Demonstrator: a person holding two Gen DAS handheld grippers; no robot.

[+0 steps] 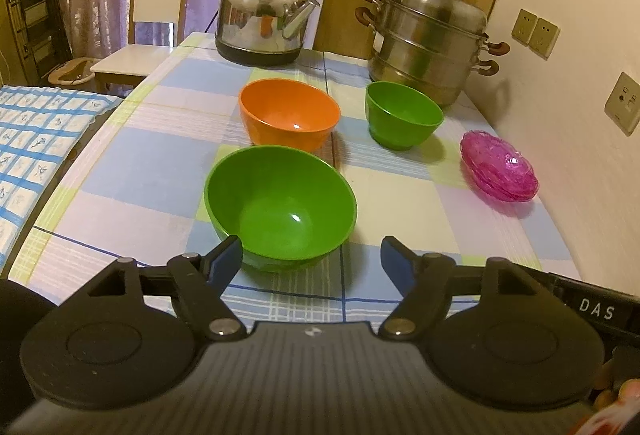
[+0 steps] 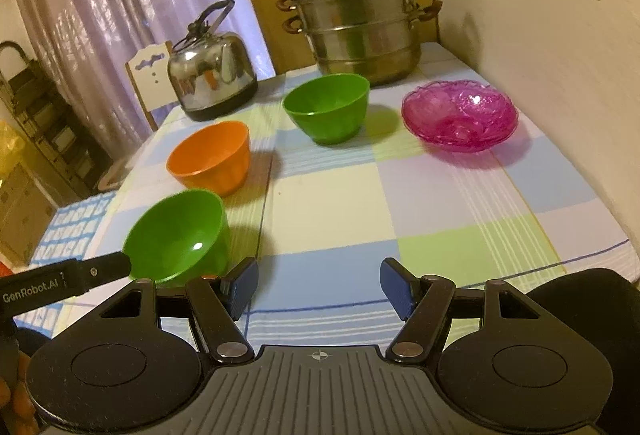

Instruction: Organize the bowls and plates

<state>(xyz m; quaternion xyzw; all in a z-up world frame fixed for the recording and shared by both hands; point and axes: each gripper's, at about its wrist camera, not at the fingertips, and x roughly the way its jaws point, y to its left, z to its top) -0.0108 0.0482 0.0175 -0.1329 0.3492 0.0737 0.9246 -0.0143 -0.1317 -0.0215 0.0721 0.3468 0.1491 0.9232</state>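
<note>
A near green bowl point(image 1: 280, 205) sits on the checked tablecloth, just ahead of my open left gripper point(image 1: 312, 255), whose left fingertip is at its near rim. Behind it stand an orange bowl point(image 1: 289, 113) and a second green bowl point(image 1: 403, 115). A stack of pink glass plates point(image 1: 498, 165) lies at the right near the wall. In the right wrist view my right gripper point(image 2: 318, 285) is open and empty over bare cloth, with the near green bowl point(image 2: 178, 235) to its left, the orange bowl point(image 2: 210, 157), the far green bowl point(image 2: 327, 107) and the pink plates point(image 2: 460, 117) ahead.
A steel kettle point(image 1: 262, 23) and a stacked steel steamer pot point(image 1: 430, 39) stand at the table's far end. A wall with sockets point(image 1: 624, 103) runs along the right. A white chair point(image 1: 148, 23) and a blue checked cloth point(image 1: 36, 139) are at the left.
</note>
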